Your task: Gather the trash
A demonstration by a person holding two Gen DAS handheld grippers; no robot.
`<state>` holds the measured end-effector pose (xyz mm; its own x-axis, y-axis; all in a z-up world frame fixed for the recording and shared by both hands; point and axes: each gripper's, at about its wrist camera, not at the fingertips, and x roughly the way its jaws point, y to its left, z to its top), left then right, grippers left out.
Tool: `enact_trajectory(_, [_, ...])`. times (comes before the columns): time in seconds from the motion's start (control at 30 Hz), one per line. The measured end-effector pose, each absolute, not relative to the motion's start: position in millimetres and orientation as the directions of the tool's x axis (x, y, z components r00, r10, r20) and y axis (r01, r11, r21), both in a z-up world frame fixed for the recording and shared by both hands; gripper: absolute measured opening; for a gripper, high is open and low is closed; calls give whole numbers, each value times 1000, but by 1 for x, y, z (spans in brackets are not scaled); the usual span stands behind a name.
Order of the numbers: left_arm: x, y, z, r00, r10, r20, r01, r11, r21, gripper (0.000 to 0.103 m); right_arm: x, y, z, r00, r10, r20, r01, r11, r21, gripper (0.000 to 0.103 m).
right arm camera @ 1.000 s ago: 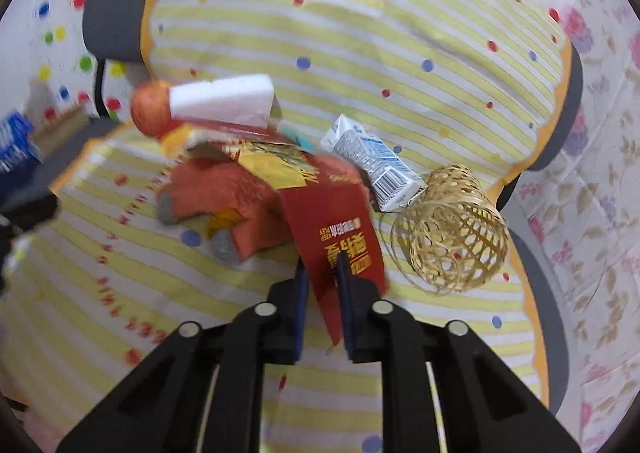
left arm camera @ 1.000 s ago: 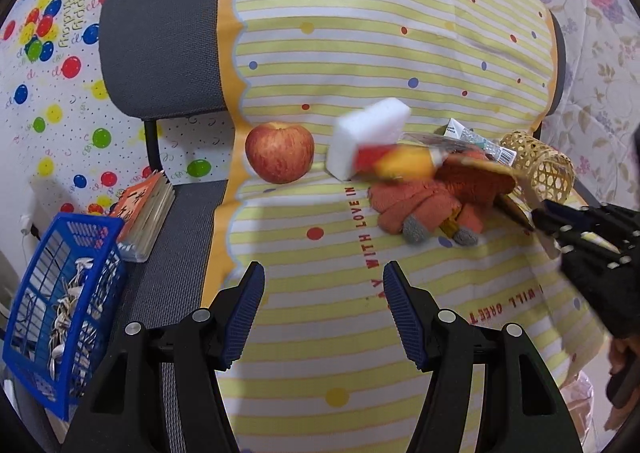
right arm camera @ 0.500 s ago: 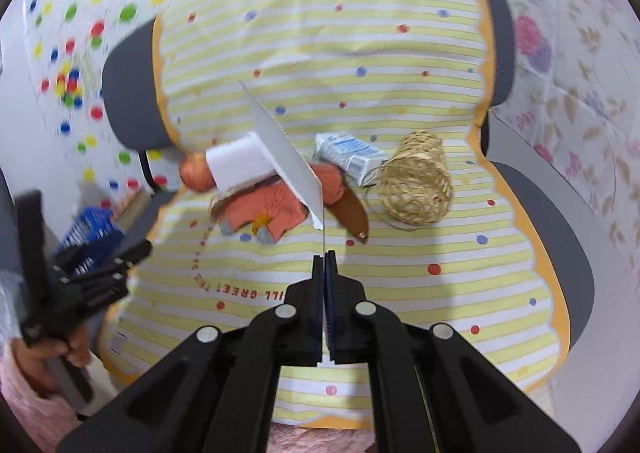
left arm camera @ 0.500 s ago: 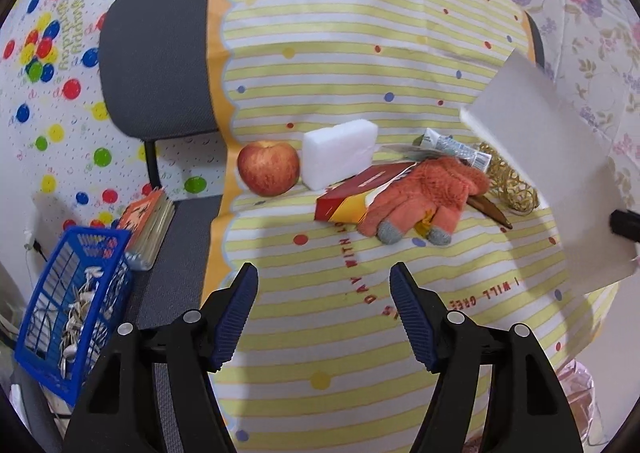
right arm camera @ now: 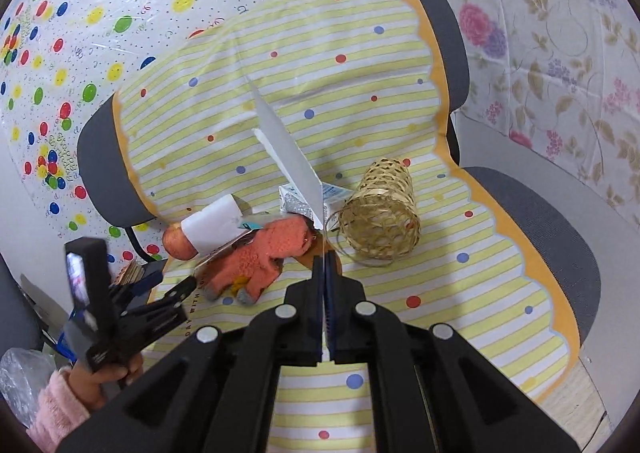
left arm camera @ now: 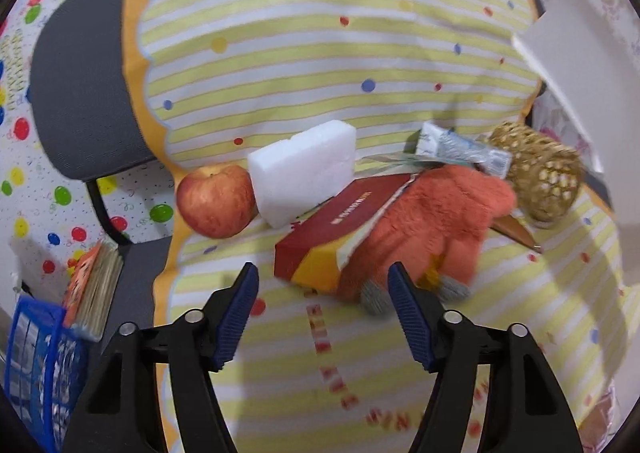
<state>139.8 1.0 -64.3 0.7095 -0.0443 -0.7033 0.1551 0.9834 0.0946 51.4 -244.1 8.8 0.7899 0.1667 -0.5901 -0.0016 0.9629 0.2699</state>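
Note:
My right gripper (right arm camera: 323, 255) is shut on a flat wrapper (right arm camera: 286, 151), grey-white side showing, held in the air above the chair seat; the wrapper also shows at the right edge of the left wrist view (left arm camera: 576, 65). My left gripper (left arm camera: 322, 277) is open and empty, just in front of a red and yellow carton (left arm camera: 332, 229) that lies partly under an orange glove (left arm camera: 432, 221). A small crumpled white and blue carton (left arm camera: 460, 147) lies behind the glove; it also shows in the right wrist view (right arm camera: 294, 199).
A red apple (left arm camera: 216, 199), a white sponge block (left arm camera: 304, 171) and a woven bamboo cylinder (left arm camera: 540, 173) lie on the striped cloth (left arm camera: 320, 53) over the chair. A blue basket (left arm camera: 36, 369) and a book (left arm camera: 94, 285) sit at the left.
My right gripper pulled the wrapper out of the pile and lifted it up and back. My left gripper moved closer to the red and yellow carton.

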Motion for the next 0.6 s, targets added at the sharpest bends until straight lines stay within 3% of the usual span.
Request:
enact_trajectory(0.13, [165, -7, -79, 673, -34, -739, 195, 972, 133, 50, 53, -248, 6, 786, 164, -596, 7, 962, 274, 2])
enact_trajectory(0.17, [168, -8, -80, 671, -32, -741, 201, 970, 140, 43, 52, -249, 4, 783, 163, -600, 11, 961, 275, 2])
enact_trajectory(0.2, [171, -10, -81, 666, -29, -745, 214, 965, 154, 25, 52, -250, 4, 782, 163, -602, 12, 961, 276, 2])
enact_trajectory(0.3, [167, -9, -74, 674, 21, -739, 193, 960, 203, 11, 48, -251, 3, 780, 158, -606, 19, 962, 274, 2])
enact_trajectory(0.37, [156, -4, -64, 666, 47, -744, 165, 964, 209, 5, 43, -253, 4, 782, 155, -603, 24, 960, 277, 2])
enact_trajectory(0.43, [134, 9, -47, 657, -34, -753, 168, 980, 102, 3, 38, -254, 5, 785, 155, -600, 25, 960, 281, 2])
enact_trajectory(0.6, [76, 28, -19, 677, -119, -726, 159, 987, -14, 2, 21, -246, 4, 785, 161, -598, 13, 961, 276, 2])
